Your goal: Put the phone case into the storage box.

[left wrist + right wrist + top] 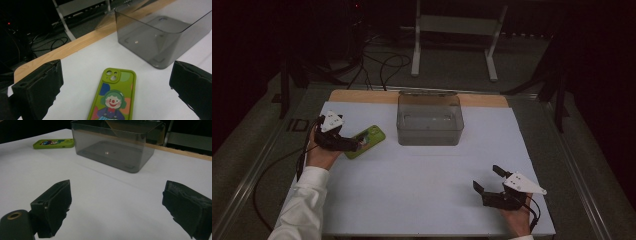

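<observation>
Early stage. Green phone case (113, 96) flat on white sheet (422, 200), left of empty smoky plastic bin (430, 119), ungrasped. Left gripper (354, 145) spread, straddling its near end. Right gripper (488, 179) spread, idle, well apart.

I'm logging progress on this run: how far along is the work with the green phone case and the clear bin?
Barely started. Done: nothing, for the phone case lies flat on the white table cover and the clear bin looks empty. In hand: the left gripper is open with its jaws either side of the case, not closed on it. The right gripper rests open, well away. Left, probably: grasp, lift and place it in the bin.
</observation>
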Available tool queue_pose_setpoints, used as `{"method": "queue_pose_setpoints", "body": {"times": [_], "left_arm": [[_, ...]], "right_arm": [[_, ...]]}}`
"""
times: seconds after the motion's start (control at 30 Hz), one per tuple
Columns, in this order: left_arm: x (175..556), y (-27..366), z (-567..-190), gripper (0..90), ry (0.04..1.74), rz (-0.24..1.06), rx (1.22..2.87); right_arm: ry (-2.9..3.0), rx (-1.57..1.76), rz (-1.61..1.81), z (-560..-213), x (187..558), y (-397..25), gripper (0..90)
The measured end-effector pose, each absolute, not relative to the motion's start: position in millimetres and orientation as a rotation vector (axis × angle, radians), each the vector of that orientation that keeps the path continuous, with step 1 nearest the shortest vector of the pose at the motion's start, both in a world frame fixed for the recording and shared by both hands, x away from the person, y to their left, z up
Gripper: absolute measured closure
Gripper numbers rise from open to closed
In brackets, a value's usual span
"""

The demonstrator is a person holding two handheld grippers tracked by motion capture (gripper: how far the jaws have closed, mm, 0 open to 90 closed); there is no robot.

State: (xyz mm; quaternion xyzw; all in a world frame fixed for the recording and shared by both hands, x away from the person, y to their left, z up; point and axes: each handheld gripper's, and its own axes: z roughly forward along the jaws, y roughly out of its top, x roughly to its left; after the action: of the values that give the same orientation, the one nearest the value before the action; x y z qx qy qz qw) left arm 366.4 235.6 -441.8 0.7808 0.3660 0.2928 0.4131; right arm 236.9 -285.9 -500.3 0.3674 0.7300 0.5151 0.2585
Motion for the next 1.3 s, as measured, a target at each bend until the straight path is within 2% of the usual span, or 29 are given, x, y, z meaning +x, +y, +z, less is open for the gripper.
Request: {"method": "queue_pose_setpoints", "body": {"times": [0.77, 1.3], "left_arm": [[400, 246, -456, 0.0, 1.001, 0.668, 2.094], [415, 245, -480, 0.0, 1.054, 0.562, 2.206]], "right_arm": [[1.98, 1.002, 1.395, -501, 238, -285, 8.6], [1.984, 0.999, 1.395, -501, 239, -285, 8.6]]}}
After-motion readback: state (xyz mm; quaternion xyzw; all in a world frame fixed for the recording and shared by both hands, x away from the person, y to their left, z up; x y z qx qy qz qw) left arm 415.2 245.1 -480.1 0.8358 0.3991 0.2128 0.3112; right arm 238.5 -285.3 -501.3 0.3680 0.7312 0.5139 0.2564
